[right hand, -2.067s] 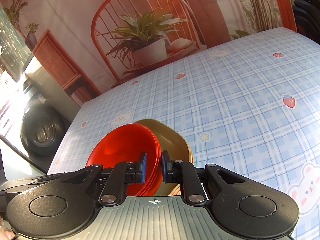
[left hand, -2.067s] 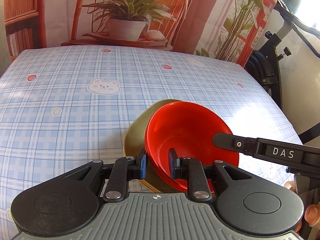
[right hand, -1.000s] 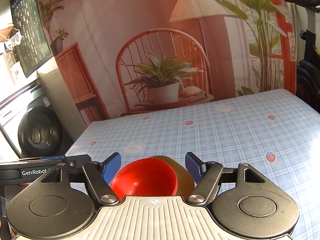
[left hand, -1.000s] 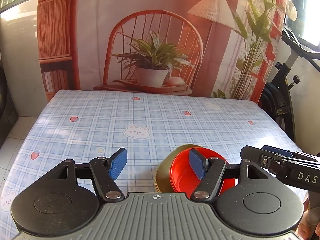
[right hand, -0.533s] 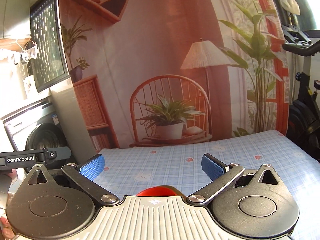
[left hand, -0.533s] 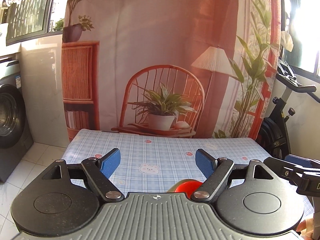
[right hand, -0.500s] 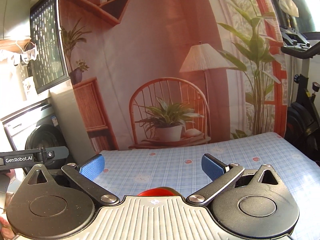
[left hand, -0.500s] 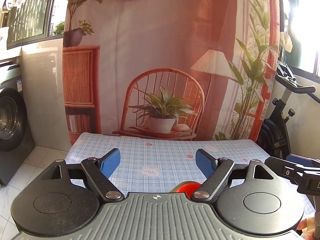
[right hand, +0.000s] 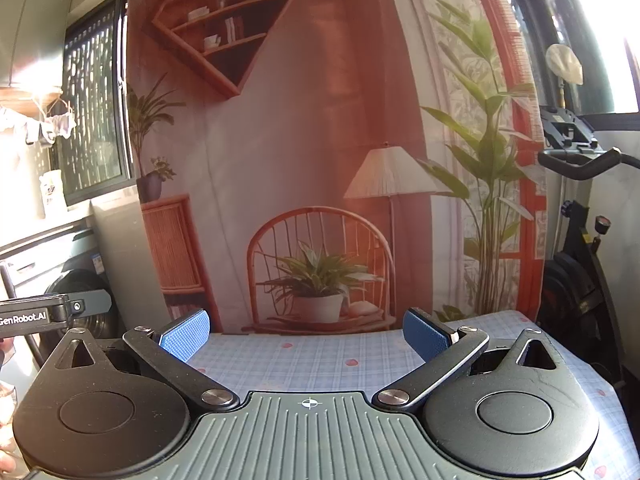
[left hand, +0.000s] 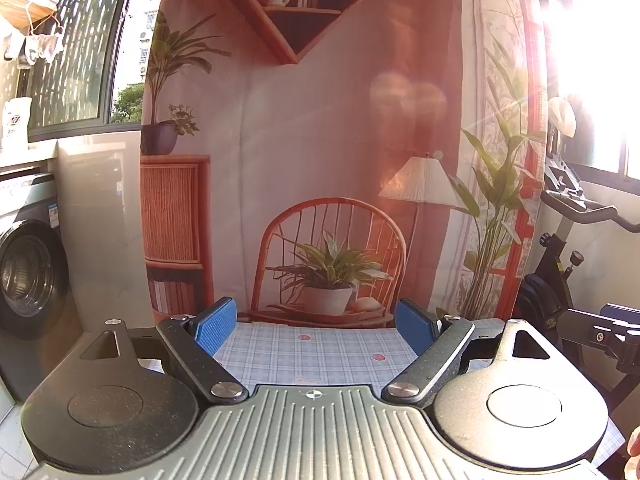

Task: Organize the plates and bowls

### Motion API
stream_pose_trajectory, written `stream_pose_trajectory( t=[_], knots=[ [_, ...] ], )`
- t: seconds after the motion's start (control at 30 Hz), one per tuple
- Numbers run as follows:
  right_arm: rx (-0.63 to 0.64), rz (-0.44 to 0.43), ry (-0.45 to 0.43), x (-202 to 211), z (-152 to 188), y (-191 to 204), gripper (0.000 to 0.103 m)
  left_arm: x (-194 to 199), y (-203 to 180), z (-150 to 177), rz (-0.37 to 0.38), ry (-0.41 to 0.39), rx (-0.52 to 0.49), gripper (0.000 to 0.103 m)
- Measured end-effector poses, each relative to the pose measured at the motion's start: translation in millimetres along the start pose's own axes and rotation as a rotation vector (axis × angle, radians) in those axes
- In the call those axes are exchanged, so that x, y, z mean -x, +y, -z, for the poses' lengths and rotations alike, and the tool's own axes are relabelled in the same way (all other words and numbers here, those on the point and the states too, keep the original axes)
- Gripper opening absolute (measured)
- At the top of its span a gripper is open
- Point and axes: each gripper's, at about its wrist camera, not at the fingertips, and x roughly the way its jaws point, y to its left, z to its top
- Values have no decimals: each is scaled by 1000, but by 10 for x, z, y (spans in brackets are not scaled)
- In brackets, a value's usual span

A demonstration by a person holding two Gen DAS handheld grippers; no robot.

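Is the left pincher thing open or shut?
Open. The left hand-held gripper has its blue pads spread wide apart, with only tablecloth between them.

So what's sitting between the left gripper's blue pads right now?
Nothing held: in the left wrist view, only the checked tablecloth shows between the open left gripper pads.

A blue plaid tablecloth (left hand: 316, 344) with small pink prints fills the lower centre of both views. Behind it hangs a printed backdrop (left hand: 320, 128) showing a rattan chair, potted plant, lamp and corner shelf. A washing machine (left hand: 24, 276) stands at the left edge, an exercise bike (right hand: 580, 248) at the right.
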Motion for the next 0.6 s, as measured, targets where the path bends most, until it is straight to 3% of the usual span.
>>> stream_pose_trajectory(
  t=[0.6],
  knots=[
    [7,33,7,1,-15,-30,103,0,-17,24,7,2,-16,88]
  ],
)
